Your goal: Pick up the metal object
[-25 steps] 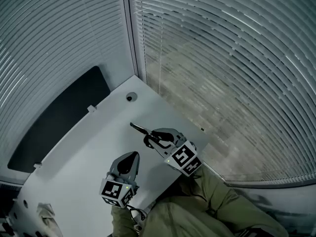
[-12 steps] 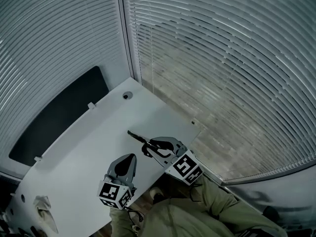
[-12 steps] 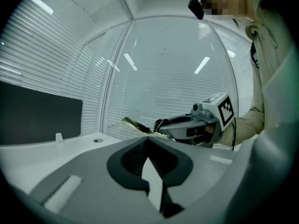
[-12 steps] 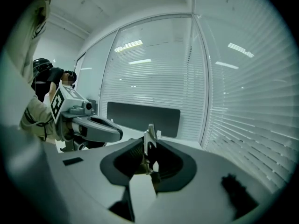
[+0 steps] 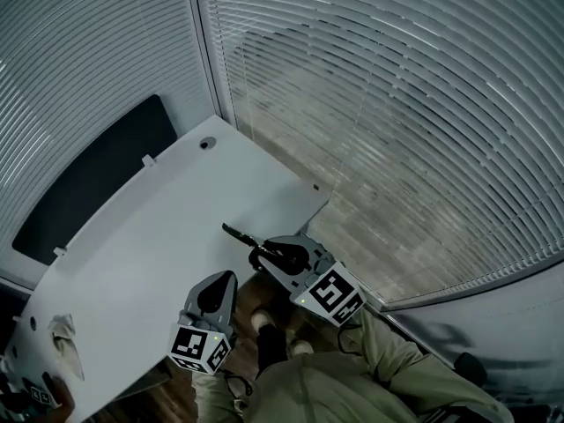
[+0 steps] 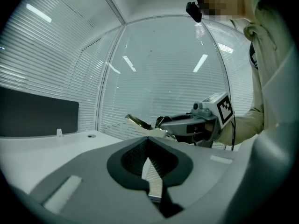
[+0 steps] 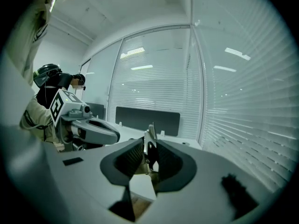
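A glass-walled room corner hung with pale horizontal blinds [image 5: 397, 104] surrounds a white table [image 5: 159, 227] that runs from the lower left of the head view toward the upper middle. Nearest the camera, at the bottom of that view, are the person's olive-green sleeves [image 5: 388, 359], with a light shoe [image 5: 259, 322] on the wood floor below the table's edge. Just above, at lower centre, the left gripper [image 5: 224, 278] points up the frame; in its own view its ribbed pads meet in a closed wedge with nothing between them. To its right, near the frame's centre, the right gripper [image 5: 258, 254] points up and to the left. Its jaws stand narrowly apart and are clamped on a thin, flat metal object [image 5: 238, 233]. That view shows the strip standing upright between the dark pads. From the left gripper view the strip looks brassy and juts out leftward from the jaw tips, raised clear of the tabletop by the table's near edge. A crumpled pale cloth [image 5: 65, 337] lies on the table at lower left. Farther off, a small round hole [image 5: 207, 143] marks the table's far corner, and a dark rectangular panel [image 5: 88, 179] runs along its upper left edge.
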Demonstrator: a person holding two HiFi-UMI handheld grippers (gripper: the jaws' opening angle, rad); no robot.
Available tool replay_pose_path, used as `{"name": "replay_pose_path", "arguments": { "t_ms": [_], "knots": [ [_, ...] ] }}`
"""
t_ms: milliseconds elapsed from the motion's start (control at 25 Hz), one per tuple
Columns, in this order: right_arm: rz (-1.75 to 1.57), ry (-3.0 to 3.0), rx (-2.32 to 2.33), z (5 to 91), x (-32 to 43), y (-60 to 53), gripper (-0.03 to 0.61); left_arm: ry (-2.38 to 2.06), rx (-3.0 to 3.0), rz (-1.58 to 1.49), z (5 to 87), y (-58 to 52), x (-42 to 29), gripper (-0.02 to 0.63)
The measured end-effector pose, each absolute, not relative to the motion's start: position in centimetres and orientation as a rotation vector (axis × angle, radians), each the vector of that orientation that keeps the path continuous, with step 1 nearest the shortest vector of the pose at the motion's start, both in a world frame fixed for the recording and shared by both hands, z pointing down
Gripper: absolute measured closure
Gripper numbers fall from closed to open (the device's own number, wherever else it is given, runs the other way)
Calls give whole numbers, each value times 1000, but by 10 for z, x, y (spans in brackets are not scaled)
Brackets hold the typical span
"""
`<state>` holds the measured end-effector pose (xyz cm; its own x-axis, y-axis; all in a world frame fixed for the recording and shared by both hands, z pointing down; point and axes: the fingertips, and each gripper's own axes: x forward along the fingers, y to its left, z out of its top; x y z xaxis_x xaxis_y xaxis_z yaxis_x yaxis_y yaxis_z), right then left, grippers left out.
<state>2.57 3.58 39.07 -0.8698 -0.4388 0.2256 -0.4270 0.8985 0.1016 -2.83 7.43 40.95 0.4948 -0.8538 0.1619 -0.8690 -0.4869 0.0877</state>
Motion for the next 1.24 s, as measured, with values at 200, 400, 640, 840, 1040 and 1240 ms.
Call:
{"name": "replay_pose_path", "arguments": {
  "t_ms": [200,400,640,840,1040,1240],
  "knots": [
    [-52,-2848,666,387,44,65,485,-1490,2580,167,409,107,-9,607],
    [-86,-2847,679,378,47,90,485,-1476,2612,176,400,128,-8,607],
    [-85,-2859,704,368,42,105,485,-1475,2649,187,387,145,-14,607],
    [-96,-2865,674,365,23,119,485,-1484,2641,194,385,160,-29,607],
    [-134,-2873,644,362,7,132,485,-1516,2638,170,382,170,-43,607],
    [-147,-2873,630,355,-1,135,485,-1532,2625,151,376,170,-53,607]
  ]
}}
